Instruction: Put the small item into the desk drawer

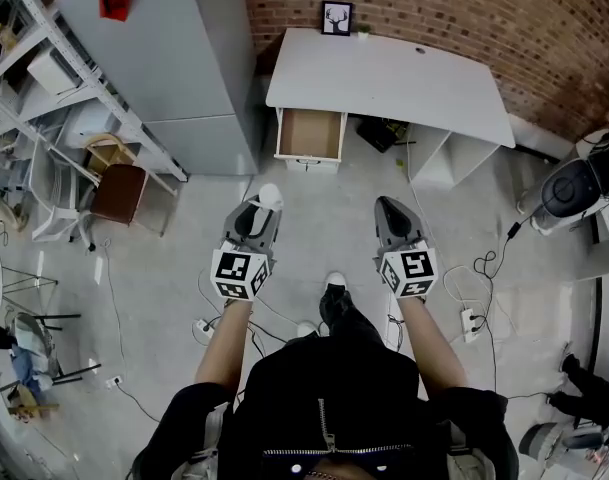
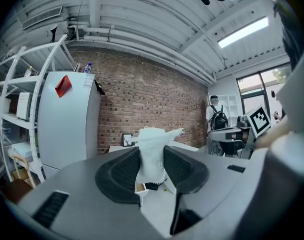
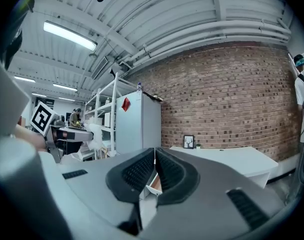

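In the head view the person stands on a grey floor (image 1: 314, 198) well short of a white desk, whose tabletop (image 1: 394, 78) runs along a brick wall (image 1: 454, 8). The drawer (image 1: 310, 134) under the tabletop's left end is pulled out, and its brown inside shows bare. A small framed picture (image 1: 336, 18) stands at the back of the tabletop, and a tall grey cabinet (image 1: 174, 58) is just left of the desk. The left tongs (image 1: 262, 211) are held out over the floor with a crumpled white item (image 1: 270, 196) sticking out of their tip, well apart from the drawer. The right tongs (image 1: 389, 209) are level with them on the other side. In the left gripper view the left tongs (image 2: 152, 171) are clamped on the crumpled white item (image 2: 152, 144), which rises above the two dark pads; the cabinet (image 2: 67, 129) and the brick wall (image 2: 147, 104) stand behind it, and a corner of the drawer (image 2: 140, 187) shows below. In the right gripper view the right tongs (image 3: 155, 171) are pressed together with nothing between them. Past them lie the tabletop (image 3: 231, 160), the framed picture (image 3: 188, 142) and the cabinet (image 3: 138, 126), and the crumpled white item (image 3: 95, 134) shows far to the left.
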`<state>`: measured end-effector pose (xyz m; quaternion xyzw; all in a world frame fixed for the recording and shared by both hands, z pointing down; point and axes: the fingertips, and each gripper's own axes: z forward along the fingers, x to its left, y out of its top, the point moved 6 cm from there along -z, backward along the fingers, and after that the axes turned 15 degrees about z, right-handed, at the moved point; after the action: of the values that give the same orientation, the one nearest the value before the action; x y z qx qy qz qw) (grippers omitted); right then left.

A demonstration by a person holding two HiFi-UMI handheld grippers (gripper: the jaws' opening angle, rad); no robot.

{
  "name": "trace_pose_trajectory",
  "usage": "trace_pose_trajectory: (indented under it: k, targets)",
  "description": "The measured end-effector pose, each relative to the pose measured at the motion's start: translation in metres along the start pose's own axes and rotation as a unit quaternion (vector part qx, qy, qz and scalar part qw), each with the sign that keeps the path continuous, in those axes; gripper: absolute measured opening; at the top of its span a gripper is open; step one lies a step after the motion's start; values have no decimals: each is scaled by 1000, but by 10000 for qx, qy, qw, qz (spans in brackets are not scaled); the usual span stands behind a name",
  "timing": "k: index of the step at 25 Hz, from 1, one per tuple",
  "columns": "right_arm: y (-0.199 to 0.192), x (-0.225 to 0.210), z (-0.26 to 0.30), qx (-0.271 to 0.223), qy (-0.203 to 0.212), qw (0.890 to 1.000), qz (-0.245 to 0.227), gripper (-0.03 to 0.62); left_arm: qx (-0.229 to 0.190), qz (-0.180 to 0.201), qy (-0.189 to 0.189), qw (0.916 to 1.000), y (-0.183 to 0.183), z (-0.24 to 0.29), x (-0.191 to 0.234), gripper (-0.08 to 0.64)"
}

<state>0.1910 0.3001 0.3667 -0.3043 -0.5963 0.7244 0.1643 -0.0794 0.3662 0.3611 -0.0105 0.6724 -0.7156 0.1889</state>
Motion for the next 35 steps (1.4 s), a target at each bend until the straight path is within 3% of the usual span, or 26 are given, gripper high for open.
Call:
trace_pose_trajectory:
  k: [7, 22, 35]
  targets:
    - [12, -35, 40, 38, 33, 9999, 95, 2, 144, 47, -10, 9999, -1, 48, 9, 156]
    - [38, -106, 123, 146, 415, 9989, 147, 0, 289, -53, 351, 9990, 5, 140, 23, 156]
    - [29, -132, 159, 429, 751, 9961, 178, -3, 444, -105, 634, 9969, 0, 170, 23, 156]
